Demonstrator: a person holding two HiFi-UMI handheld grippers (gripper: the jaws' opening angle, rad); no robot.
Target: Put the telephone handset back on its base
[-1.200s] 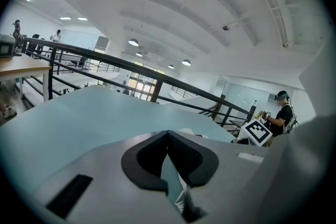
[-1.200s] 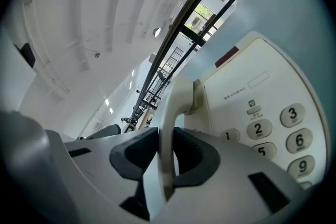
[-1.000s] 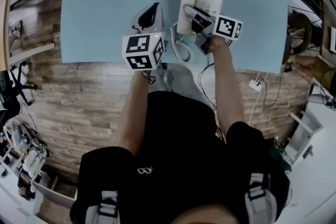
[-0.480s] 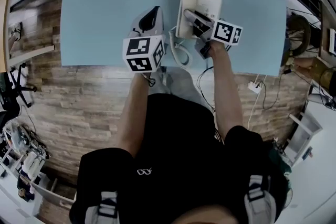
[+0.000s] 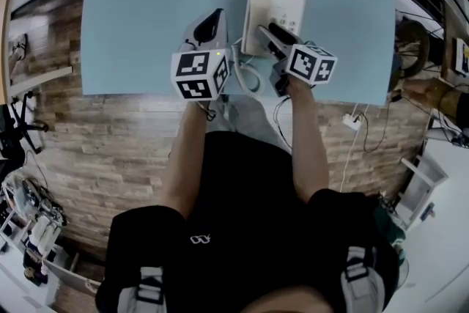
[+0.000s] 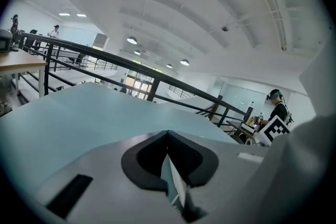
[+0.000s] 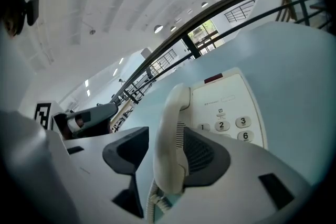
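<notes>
The white telephone base [image 5: 277, 5] with its keypad [image 7: 231, 124] lies on the light blue table [image 5: 139, 4]. In the right gripper view the white handset [image 7: 170, 134] lies along the base's left side, its coiled cord [image 5: 246, 74] trailing toward the table's front edge. My right gripper [image 5: 268, 37] has just been opening: the handset stands between its jaws, against the right pad [image 7: 202, 152], with a gap to the left pad. In the head view that gripper hides most of the handset. My left gripper [image 5: 212, 18] rests left of the base, shut, nothing in it [image 6: 168, 153].
The table's front edge runs just behind both marker cubes. A white power strip [image 5: 354, 119] with cables lies on the wooden floor at the right. A black railing [image 6: 131, 68] runs beyond the table's far side.
My right gripper has drawn back toward the table's front edge and rolled, and its jaws have spread apart around the handset. The left gripper has kept still.
</notes>
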